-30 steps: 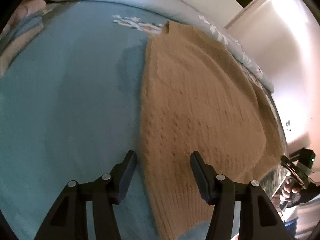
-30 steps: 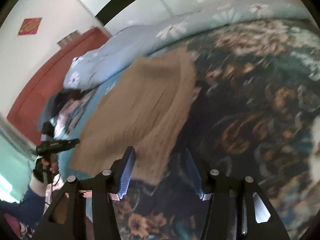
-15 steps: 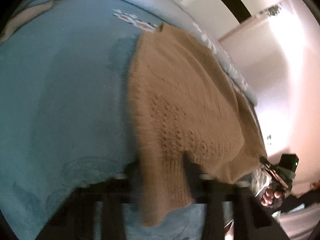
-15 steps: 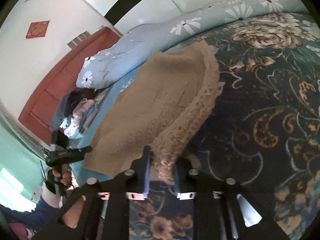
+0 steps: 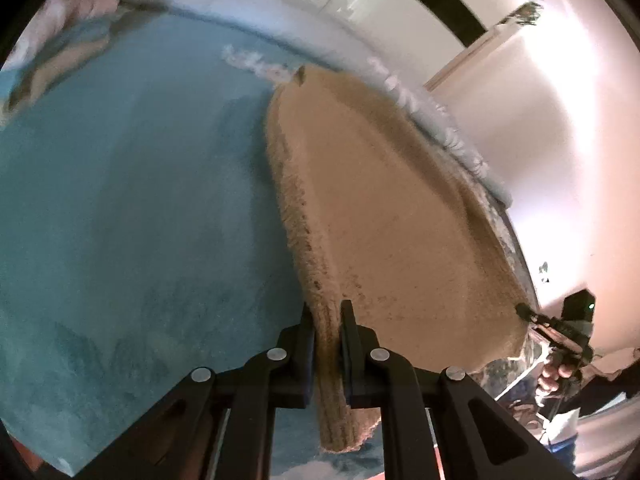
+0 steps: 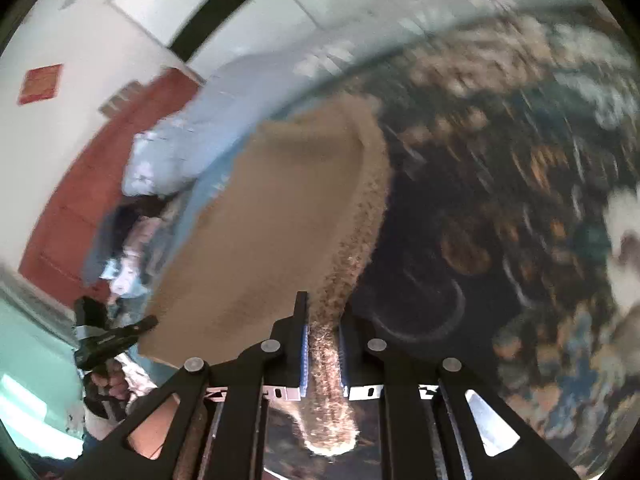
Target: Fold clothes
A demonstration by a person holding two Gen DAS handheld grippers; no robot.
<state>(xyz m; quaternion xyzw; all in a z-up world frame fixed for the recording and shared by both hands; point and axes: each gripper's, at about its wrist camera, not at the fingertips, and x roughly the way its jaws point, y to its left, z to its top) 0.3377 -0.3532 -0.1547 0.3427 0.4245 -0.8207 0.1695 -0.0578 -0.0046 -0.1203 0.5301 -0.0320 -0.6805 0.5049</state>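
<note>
A tan knitted sweater (image 5: 384, 216) lies spread on a bed, its near edge lifted. My left gripper (image 5: 326, 320) is shut on the sweater's near left corner, and the knit hangs down between the fingers. My right gripper (image 6: 323, 320) is shut on the sweater's near right corner (image 6: 328, 352); the same sweater (image 6: 280, 216) stretches away from it. Each gripper shows in the other's view: the right one (image 5: 556, 332) at the far right, the left one (image 6: 108, 340) at the lower left.
A teal bedspread (image 5: 120, 208) covers the bed's left half and a dark floral blanket (image 6: 500, 200) the right. A pale blue floral duvet (image 6: 188, 140) and a pile of clothes (image 6: 128, 248) lie by the red-brown headboard (image 6: 80, 184). White walls stand behind.
Both grippers were open over the sweater's near edge a second ago. They have closed on its two near corners and lifted the edge off the bed.
</note>
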